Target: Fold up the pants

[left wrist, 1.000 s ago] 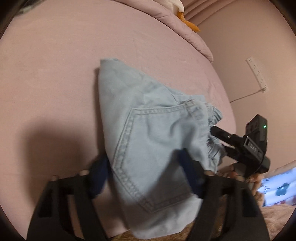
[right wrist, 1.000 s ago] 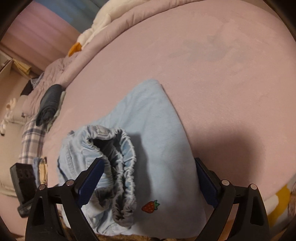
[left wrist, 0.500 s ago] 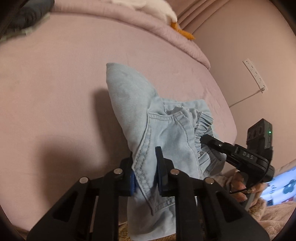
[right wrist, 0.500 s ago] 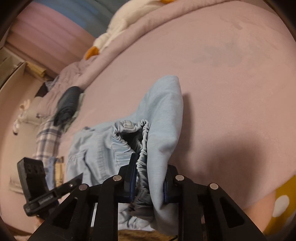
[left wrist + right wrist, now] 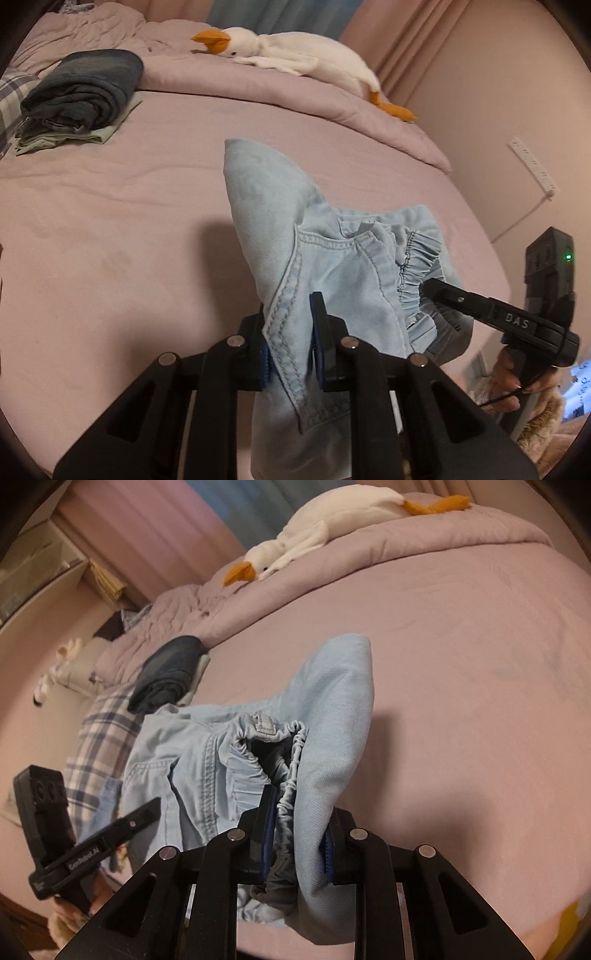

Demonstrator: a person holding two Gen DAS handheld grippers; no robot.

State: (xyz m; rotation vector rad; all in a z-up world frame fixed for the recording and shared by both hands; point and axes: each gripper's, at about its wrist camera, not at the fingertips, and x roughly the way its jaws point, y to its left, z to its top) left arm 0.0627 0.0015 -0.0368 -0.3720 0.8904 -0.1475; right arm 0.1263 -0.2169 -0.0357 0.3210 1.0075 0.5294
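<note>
Light blue denim pants (image 5: 280, 221) with an elastic waistband hang between my two grippers above the pink bed (image 5: 110, 229). My left gripper (image 5: 290, 343) is shut on the stitched back-pocket side of the pants. My right gripper (image 5: 297, 830) is shut on the gathered waistband edge of the pants (image 5: 332, 709). The right gripper also shows in the left wrist view (image 5: 424, 286), and the left gripper shows in the right wrist view (image 5: 157, 805). The far end of the pants rests on the sheet.
A stack of folded dark clothes (image 5: 81, 88) lies at the far left of the bed, on a green cloth. A white plush goose (image 5: 295, 51) lies on the bunched duvet at the back. A plaid cloth (image 5: 99, 734) lies left. The wall is to the right.
Both grippers went from open around the pants to shut on them, then lifted and tilted up, raising the waistband end off the bed.
</note>
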